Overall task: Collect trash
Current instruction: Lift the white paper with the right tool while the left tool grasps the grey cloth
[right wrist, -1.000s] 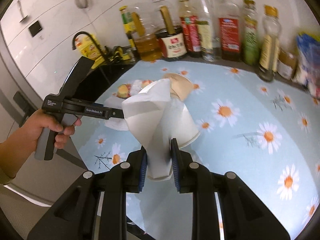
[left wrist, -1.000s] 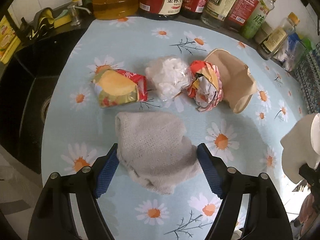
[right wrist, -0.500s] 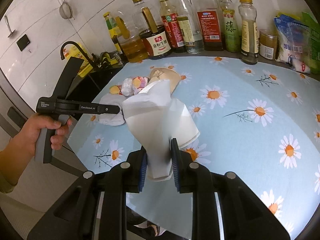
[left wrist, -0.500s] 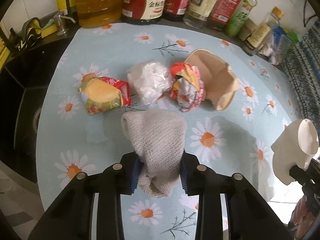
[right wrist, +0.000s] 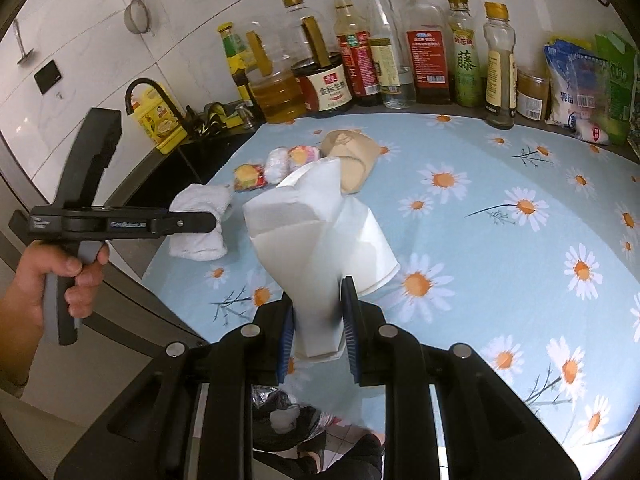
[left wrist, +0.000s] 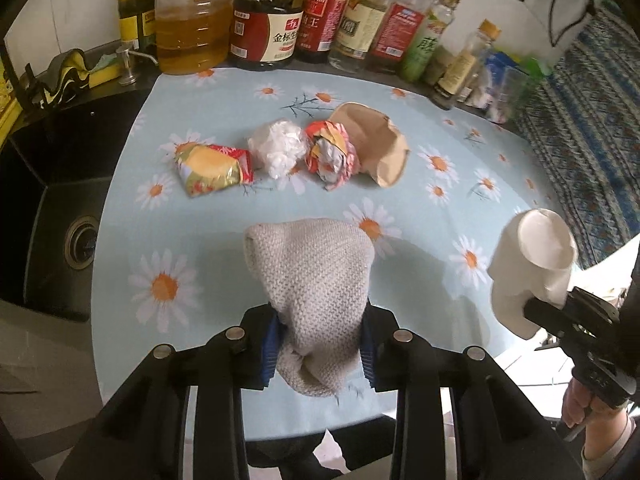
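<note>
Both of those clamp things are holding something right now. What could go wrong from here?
The right hand-held gripper pinches only the crushed base of the white paper cup, so it might slip out. The left hand-held gripper grips the grey cloth near one end; the loose end could drag across the daisy tablecloth into the crumpled wrappers.

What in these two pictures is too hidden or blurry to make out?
- Right wrist view: dark bin or bag below the counter edge; the right gripper and its crushed white paper cup hide most of it.
- Left wrist view: packets at far right are blurred, labels unreadable.
- Left wrist view: grey knitted cloth in the left gripper hides the tablecloth beneath.
</note>
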`<state>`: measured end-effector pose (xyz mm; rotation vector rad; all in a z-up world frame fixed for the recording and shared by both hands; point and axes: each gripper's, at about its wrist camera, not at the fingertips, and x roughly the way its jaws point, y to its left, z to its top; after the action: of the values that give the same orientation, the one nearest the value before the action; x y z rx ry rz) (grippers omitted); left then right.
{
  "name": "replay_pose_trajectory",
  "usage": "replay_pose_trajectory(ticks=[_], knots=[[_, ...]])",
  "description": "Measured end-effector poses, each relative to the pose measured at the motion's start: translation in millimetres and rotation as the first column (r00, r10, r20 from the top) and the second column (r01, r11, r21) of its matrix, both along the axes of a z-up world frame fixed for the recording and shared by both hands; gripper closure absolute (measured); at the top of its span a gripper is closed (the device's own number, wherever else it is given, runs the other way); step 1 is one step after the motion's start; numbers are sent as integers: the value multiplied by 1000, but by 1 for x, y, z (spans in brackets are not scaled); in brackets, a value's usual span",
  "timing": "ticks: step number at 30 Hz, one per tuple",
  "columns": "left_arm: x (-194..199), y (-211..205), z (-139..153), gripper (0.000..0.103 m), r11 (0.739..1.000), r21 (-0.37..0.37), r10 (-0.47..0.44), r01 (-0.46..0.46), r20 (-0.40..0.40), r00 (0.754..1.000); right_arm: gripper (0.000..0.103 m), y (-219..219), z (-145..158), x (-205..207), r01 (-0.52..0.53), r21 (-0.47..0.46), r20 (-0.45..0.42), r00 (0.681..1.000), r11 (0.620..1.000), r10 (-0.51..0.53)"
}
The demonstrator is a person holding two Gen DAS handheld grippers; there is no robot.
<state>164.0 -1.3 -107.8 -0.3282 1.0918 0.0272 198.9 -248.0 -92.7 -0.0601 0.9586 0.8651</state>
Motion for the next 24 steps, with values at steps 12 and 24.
replay_pose_trajectory(ticks=[12,24], knots=[[-75,0,7,72,999,-23,-37,38,41,998,79,23,6,-66,2,2,15,1000,1000,-2],[-140,2,-4,72,997,-62,-50,52,31,998,79,50,-3,-126,-34,2,-11,999,999,34]])
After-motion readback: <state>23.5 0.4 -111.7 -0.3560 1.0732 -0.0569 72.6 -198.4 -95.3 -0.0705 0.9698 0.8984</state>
